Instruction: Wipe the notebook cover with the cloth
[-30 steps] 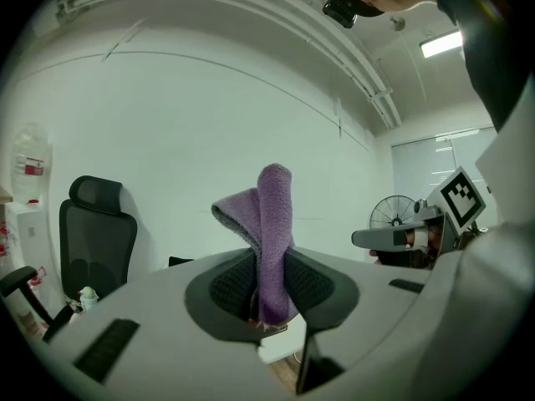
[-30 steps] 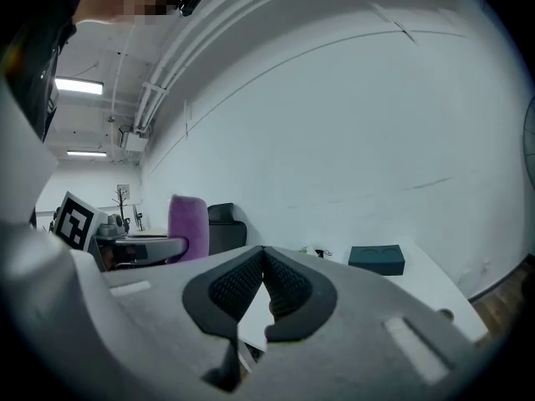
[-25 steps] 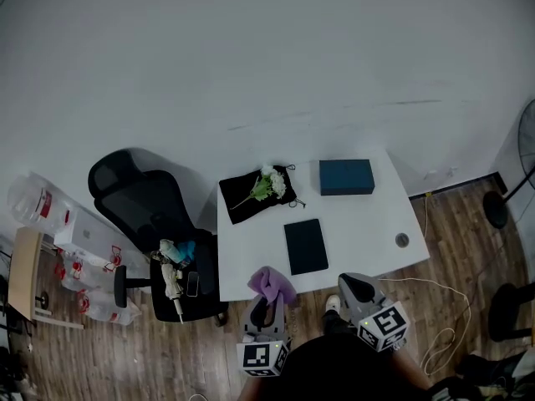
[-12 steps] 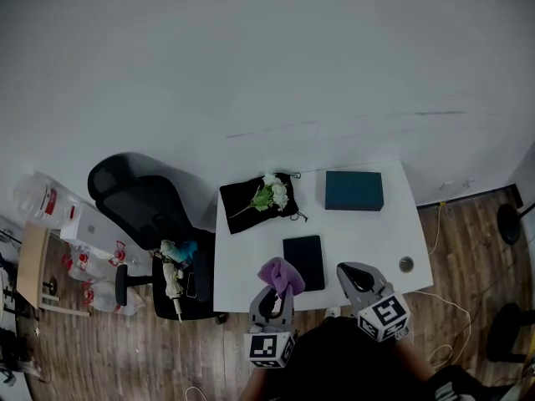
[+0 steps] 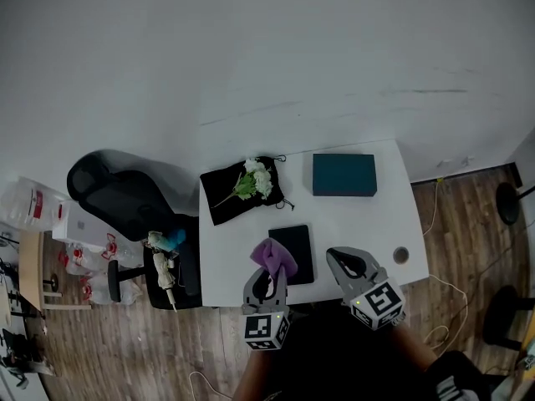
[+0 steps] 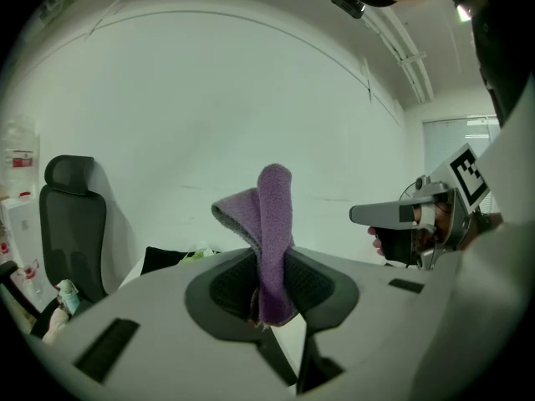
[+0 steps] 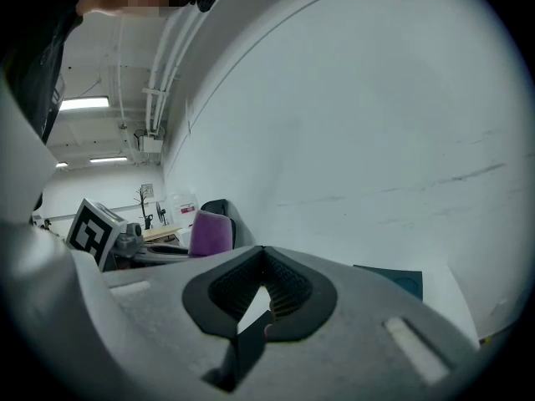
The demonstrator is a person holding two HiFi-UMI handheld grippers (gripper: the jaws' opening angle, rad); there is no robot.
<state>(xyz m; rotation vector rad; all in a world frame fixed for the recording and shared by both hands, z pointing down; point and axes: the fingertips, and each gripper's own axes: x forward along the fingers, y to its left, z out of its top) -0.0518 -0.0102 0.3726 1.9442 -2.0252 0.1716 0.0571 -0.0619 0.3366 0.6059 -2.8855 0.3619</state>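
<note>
A purple cloth (image 5: pixel 273 256) is clamped upright in the left tool (image 5: pixel 267 274) over the near left corner of the dark notebook (image 5: pixel 294 242), which lies flat near the front edge of the white desk (image 5: pixel 376 215). The right tool (image 5: pixel 344 260) is closed on nothing, just right of the notebook. A teal box (image 5: pixel 343 175) and flowers (image 5: pixel 255 182) on black fabric (image 5: pixel 226 205) are set at the desk's back by the white wall (image 5: pixel 251 48), a black chair (image 5: pixel 125 203) on the wood floor (image 5: pixel 468 241) alongside
</note>
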